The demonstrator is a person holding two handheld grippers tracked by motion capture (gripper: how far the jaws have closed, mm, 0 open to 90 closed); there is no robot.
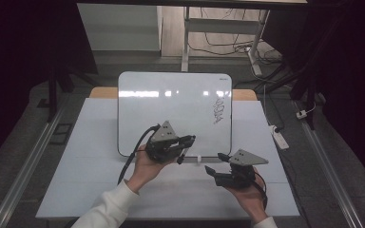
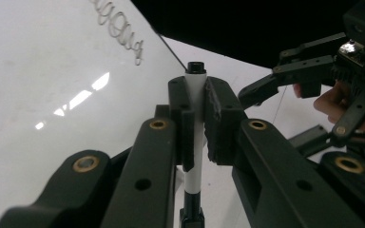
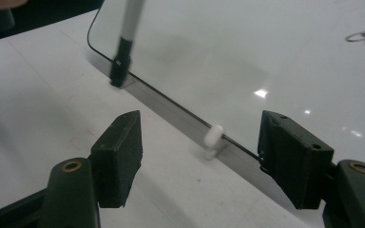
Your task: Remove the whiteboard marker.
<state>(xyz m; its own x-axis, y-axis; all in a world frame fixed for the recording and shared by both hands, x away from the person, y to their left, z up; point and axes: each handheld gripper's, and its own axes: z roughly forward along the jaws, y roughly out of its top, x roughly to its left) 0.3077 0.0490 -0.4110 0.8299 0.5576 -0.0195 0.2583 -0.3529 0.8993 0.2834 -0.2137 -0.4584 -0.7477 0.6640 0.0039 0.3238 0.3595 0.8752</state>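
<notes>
The marker point(image 2: 196, 118) is a thin white barrel with a black end, and from here it looks light, stiff and smooth enough to slide or twist if pinched only lightly; I'd say the middle of the barrel, where it is taken now, is the sensible place to hold it, with the pads square on either side. It stands nearly upright in the left claw point(image 1: 186, 142), whose jaws are closed tight on the barrel, black end poking up past the pads in the left gripper view and its lower black end down at the near edge of the whiteboard point(image 1: 171, 102), seen in the right gripper view touching or just above the bench point(image 1: 95, 156); I cannot tell which. A small white cap-like piece point(image 3: 213, 140) stands on the bench just beside that same edge, and it looks tiny and easy to knock over. The right claw point(image 3: 209, 159) hangs wide open around nothing, pointed at that piece, which lies beyond its jaws. The whiteboard is glossy, with a dark scribble point(image 1: 220, 108) near its far right corner, and rests on the pale bench.
</notes>
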